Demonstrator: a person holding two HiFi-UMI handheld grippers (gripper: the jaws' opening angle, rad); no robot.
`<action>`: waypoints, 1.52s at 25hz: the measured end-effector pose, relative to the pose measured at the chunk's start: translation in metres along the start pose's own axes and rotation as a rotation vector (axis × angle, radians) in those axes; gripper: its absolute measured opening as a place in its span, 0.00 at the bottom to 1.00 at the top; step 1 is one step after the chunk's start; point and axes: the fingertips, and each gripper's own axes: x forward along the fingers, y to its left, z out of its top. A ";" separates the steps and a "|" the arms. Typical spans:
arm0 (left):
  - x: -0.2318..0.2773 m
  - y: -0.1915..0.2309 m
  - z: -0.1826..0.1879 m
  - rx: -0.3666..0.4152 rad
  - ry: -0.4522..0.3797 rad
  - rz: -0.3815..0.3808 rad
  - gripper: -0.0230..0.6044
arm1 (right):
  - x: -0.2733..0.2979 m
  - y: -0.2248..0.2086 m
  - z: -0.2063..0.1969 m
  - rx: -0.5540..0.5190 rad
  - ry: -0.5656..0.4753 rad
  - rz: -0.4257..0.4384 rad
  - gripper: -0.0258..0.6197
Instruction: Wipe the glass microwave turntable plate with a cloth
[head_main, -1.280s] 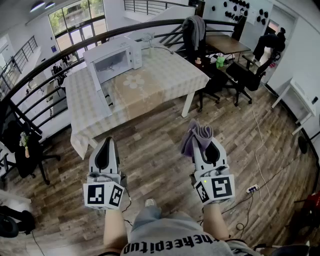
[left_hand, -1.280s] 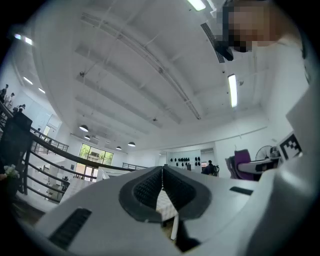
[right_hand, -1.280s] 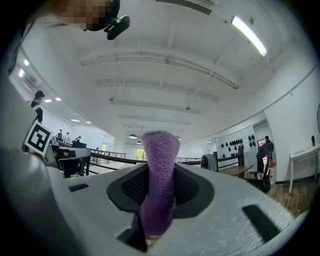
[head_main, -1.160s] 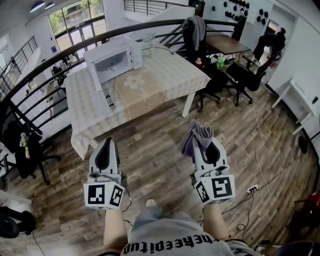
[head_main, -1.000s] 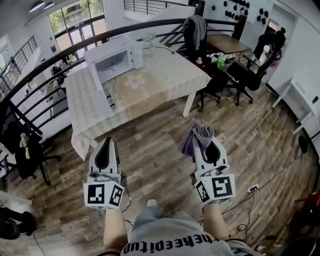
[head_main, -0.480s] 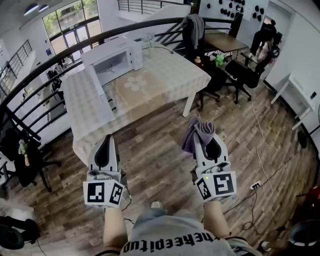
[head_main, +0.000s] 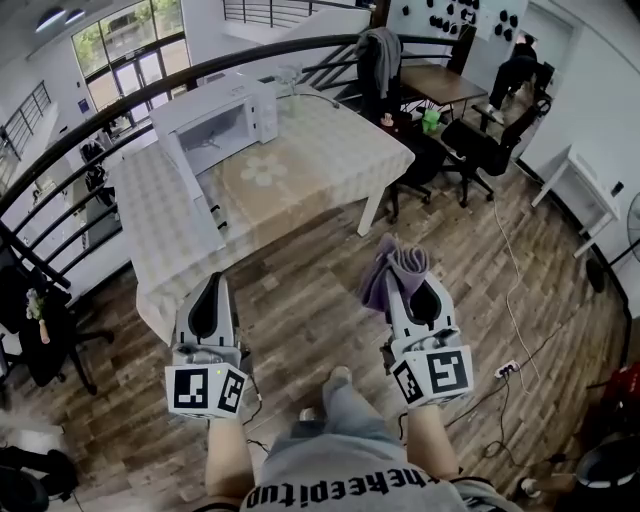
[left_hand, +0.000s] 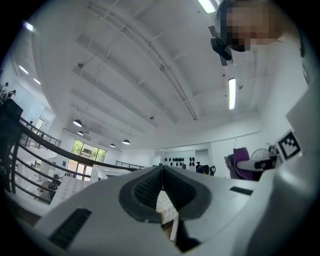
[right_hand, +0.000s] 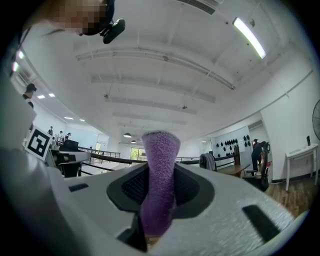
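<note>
1. Nearest, the person's forearms reach forward at waist height, side by side and well apart, over the wooden floor (head_main: 300, 300).
2. The left gripper (head_main: 213, 284) points ahead. Its jaws are pressed together with nothing between them.
3. The right gripper (head_main: 412, 290) pinches the purple cloth (head_main: 390, 270), and a folded wad stands up past the tips.
4. This looks like the approach step: the cloth is in hand, but wiping has not begun.
5. Farther off is the table (head_main: 340, 150) under a checked cover, with the white microwave (head_main: 215, 120) standing open at its far-left corner.
6. The glass turntable plate cannot be made out from here. It may sit inside the microwave.
7. The next move probably calls for walking up to the table and finding the plate. The left gripper's jaws would then part to steady the plate while the cloth comes down flat on it.
</note>
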 end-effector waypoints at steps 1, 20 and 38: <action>0.003 0.003 -0.003 -0.002 0.008 0.001 0.05 | 0.005 -0.001 -0.003 0.005 0.004 0.000 0.22; 0.167 0.032 -0.013 0.046 -0.057 0.039 0.05 | 0.169 -0.079 -0.009 0.040 -0.060 0.033 0.22; 0.300 0.023 -0.036 0.088 -0.058 0.101 0.05 | 0.288 -0.171 -0.027 0.080 -0.075 0.093 0.22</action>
